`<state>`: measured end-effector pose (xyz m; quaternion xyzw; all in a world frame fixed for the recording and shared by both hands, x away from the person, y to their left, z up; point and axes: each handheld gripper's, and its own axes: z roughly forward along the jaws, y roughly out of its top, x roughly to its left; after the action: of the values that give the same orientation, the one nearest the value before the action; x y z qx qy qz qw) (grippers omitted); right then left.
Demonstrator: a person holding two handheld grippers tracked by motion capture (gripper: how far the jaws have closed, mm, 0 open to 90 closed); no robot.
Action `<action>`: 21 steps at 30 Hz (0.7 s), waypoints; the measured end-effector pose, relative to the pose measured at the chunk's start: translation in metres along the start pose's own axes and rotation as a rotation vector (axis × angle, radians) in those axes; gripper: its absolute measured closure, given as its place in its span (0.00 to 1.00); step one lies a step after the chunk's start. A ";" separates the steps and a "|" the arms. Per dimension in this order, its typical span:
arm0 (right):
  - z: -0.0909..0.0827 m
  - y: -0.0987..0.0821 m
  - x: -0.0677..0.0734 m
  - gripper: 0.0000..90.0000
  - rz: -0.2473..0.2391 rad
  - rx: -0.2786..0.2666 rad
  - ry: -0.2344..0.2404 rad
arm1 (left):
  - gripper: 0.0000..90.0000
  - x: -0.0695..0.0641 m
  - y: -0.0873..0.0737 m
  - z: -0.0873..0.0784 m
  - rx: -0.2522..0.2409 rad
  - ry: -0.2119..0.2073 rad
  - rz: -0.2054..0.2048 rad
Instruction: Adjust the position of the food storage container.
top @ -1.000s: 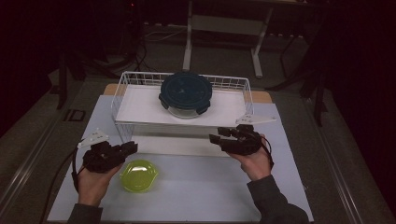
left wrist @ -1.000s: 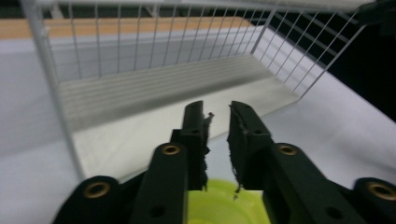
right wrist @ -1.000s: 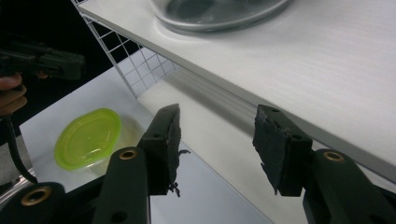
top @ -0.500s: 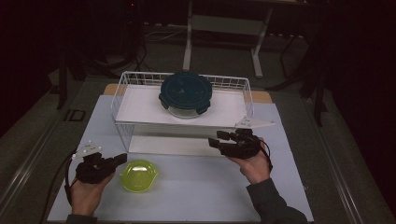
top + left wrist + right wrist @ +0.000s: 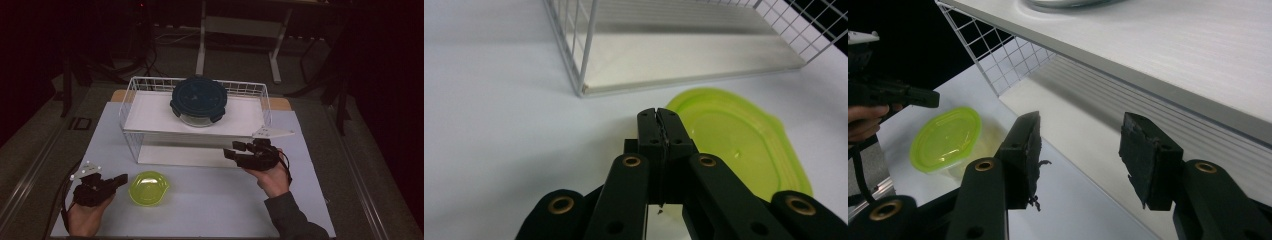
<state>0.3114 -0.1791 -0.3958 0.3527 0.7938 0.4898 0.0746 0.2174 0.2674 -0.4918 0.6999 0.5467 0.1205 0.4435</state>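
Left claw [image 5: 119, 180] low over the counter [image 5: 215, 200], near the front left corner, pointing toward the green lidded container [image 5: 148, 188] and stopping just short of its rim. Jaws pressed together, nothing between them, having just been closing; in the left gripper view, the two black tips [image 5: 658, 122] meeting flat, with the lime lid [image 5: 744, 140] lying right beyond and to the right of them. Not clear from these views whether tips and lid touch.

Green lidded container standing upright on the counter, in front of the white wire rack [image 5: 145, 107], near its left front leg but apart from it. Lid on, translucent body under it, as seen from the right gripper view [image 5: 945, 137].

Right claw [image 5: 235, 151] held off the counter at the rack's front right, aimed leftward toward the space under the rack's shelf. Jaws spread wide, gripping nothing; in the right gripper view, both worn black pads [image 5: 1148, 155] standing well apart with the shelf's edge [image 5: 1168, 95] above them and the white base board [image 5: 1083, 135] between.

On top of the rack's shelf, a round glass container with a dark blue clip lid [image 5: 199, 99], sitting near the middle, well apart from both claws.
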 end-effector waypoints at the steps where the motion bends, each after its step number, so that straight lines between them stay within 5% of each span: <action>1: 0.000 0.000 0.000 0.56 0.000 0.000 0.000 | 1.00 0.000 -0.002 0.000 0.001 0.003 -0.004; 12: 0.001 -0.001 0.000 0.55 -0.002 0.003 0.004 | 1.00 -0.001 -0.018 -0.002 0.032 -0.006 -0.015; 21: 0.002 -0.003 -0.001 0.55 0.000 0.005 0.007 | 1.00 -0.005 -0.016 0.013 0.052 -0.023 -0.008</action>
<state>0.3120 -0.1788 -0.3992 0.3510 0.7954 0.4890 0.0709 0.2139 0.2571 -0.5096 0.7104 0.5473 0.0962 0.4318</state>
